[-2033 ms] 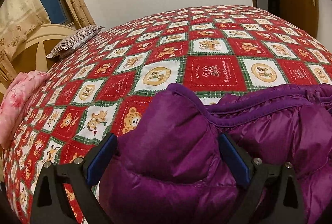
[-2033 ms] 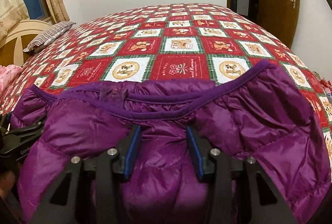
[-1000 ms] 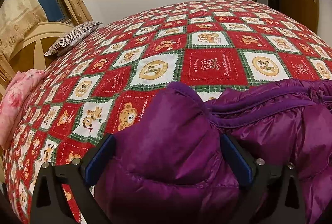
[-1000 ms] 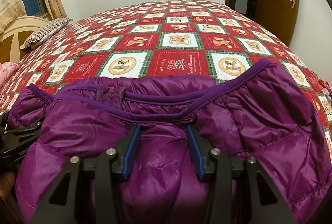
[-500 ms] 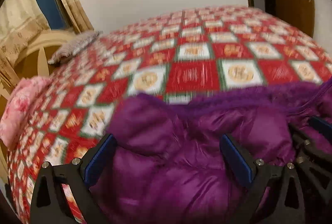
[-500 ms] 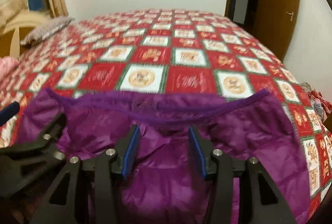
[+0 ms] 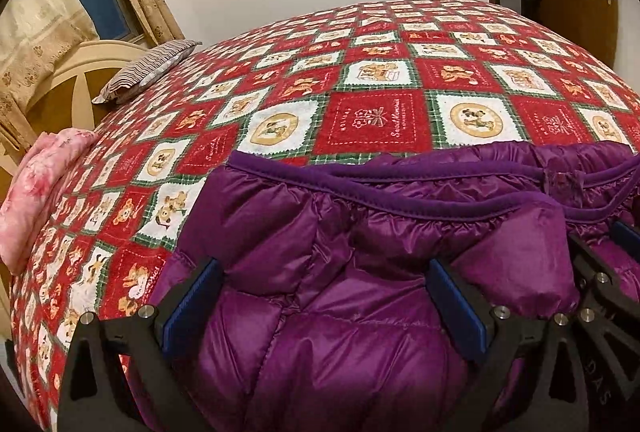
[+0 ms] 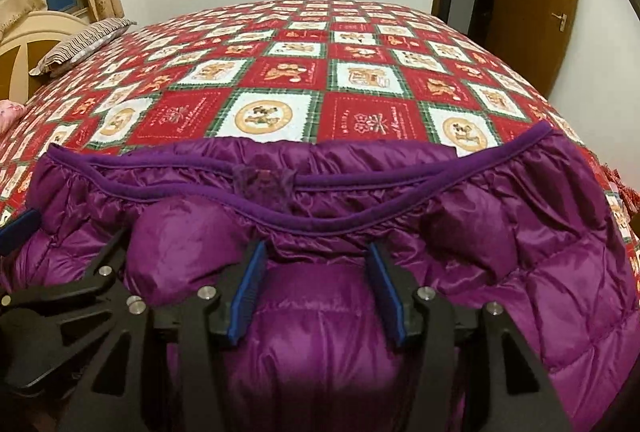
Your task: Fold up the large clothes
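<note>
1. Left wrist view: my left hand-held gripper (image 7: 320, 296) stands spread wide, its blue pads on either side of a fat bulge of the purple down jacket (image 7: 360, 312), which lies folded on the near part of the bed (image 7: 380, 111). I judge it released, not pinching. The risk here is that a wide bite gathers only slippery shell fabric, so the padding slides out when I lift.

2. Same view: the other gripper's black frame sits just beside mine at the right edge. If I swing inward the two could knock together.

3. Right wrist view: my right hand-held gripper (image 8: 318, 292) is narrower, with a puffy ridge between the pads, below the jacket's bound hem. I cannot tell whether it truly clamps or only rests around the cloth.

4. Same view: the hem sags unevenly and the stuffing springs back. Uneven pulling from my two sides would skew the fold or let it pop open.
</note>
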A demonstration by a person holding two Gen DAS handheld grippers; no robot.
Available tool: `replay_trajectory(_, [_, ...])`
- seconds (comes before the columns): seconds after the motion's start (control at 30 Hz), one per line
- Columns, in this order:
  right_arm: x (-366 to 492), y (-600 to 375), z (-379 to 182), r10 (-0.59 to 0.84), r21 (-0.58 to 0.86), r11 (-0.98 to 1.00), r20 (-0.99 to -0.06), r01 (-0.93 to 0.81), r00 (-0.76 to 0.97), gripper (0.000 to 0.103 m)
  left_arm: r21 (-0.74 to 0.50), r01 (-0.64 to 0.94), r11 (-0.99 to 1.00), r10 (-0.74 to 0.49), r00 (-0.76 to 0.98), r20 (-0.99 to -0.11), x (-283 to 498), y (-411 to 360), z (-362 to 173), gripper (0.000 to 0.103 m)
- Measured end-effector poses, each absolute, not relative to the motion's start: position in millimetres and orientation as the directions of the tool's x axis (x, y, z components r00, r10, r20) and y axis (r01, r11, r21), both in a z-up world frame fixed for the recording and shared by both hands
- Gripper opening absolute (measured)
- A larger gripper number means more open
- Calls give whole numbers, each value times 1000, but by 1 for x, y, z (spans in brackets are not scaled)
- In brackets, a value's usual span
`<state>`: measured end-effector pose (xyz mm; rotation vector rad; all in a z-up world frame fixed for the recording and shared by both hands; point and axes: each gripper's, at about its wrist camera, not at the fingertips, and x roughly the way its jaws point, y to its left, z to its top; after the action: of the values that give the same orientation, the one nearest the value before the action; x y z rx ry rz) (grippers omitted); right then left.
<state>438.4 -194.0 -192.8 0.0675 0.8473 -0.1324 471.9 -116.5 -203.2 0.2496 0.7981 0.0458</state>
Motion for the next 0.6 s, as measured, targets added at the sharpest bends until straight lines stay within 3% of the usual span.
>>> replay_trajectory(0.6, [440, -194, -195, -100, -6, 989, -750, 145, 654, 57, 243, 49, 969, 141, 698, -702, 473, -116, -204, 102])
